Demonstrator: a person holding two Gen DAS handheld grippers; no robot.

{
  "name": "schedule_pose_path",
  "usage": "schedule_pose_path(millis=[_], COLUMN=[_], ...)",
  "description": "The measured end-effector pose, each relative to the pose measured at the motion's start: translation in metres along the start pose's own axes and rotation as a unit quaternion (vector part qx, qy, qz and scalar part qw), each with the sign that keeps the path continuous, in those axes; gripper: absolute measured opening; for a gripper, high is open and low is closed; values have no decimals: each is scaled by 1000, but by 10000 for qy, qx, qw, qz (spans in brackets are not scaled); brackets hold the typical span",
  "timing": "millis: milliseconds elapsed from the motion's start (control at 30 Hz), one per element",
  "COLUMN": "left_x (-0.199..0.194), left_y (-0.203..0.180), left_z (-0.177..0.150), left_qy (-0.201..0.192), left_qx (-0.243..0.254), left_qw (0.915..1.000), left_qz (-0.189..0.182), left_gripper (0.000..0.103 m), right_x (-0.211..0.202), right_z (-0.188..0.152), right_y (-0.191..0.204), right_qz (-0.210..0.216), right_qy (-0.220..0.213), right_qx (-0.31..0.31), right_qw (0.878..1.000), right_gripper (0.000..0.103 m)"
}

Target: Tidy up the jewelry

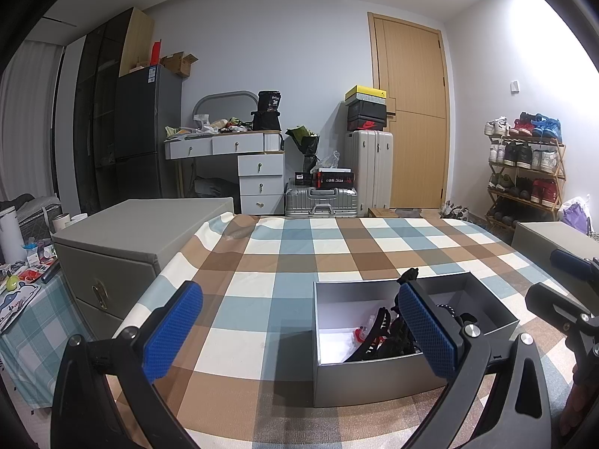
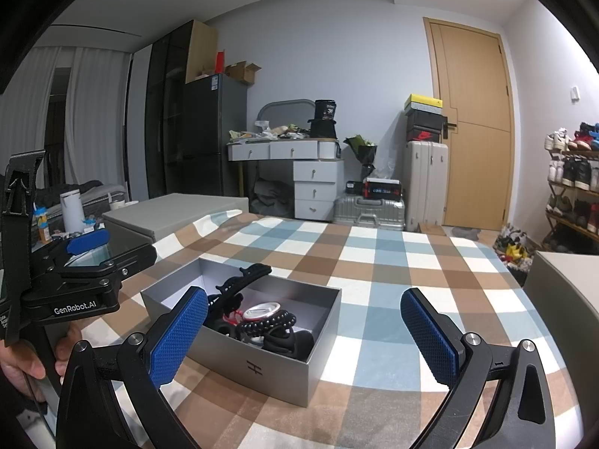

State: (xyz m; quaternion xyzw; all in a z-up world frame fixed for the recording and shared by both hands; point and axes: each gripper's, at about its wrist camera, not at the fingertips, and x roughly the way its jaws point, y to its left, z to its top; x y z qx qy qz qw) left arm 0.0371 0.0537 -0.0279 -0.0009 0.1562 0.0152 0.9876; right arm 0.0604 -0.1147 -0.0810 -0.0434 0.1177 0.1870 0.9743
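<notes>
An open grey box (image 1: 374, 374) (image 2: 262, 363) sits on the checked tablecloth (image 1: 292, 262) (image 2: 374, 269). It holds black hair clips (image 2: 243, 280), a black bead bracelet (image 2: 267, 320), black hair ties and a small red and white item (image 1: 361, 333). My left gripper (image 1: 299, 331) is open and empty, its right finger over the box's right half. My right gripper (image 2: 303, 333) is open and empty, its left finger by the box's near left corner. The left gripper also shows at the left in the right wrist view (image 2: 86, 258). The right gripper's body shows at the right edge in the left wrist view.
A grey storage box (image 1: 123, 250) (image 2: 168, 213) stands at the table's left edge, another (image 1: 554, 235) (image 2: 561, 292) at the right. A side table with a white bottle (image 1: 11, 232) is at far left. A dresser, suitcases, door and shoe rack stand behind.
</notes>
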Motion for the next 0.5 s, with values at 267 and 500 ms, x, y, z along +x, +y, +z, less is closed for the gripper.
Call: schedule_pose_path(millis=[267, 500], left_x=[1, 0], left_y=[-1, -2], left_z=[-1, 0], left_qy=[3, 16], left_qx=[8, 39], left_qw=[10000, 10000], left_qz=[-21, -60], left_gripper=[102, 102], right_x=[0, 0], right_z=[0, 0], right_y=[0, 0], right_qz=[1, 2], right_qy=[0, 3], right_qx=[0, 0], right_qw=[10000, 10000], right_gripper=[103, 103])
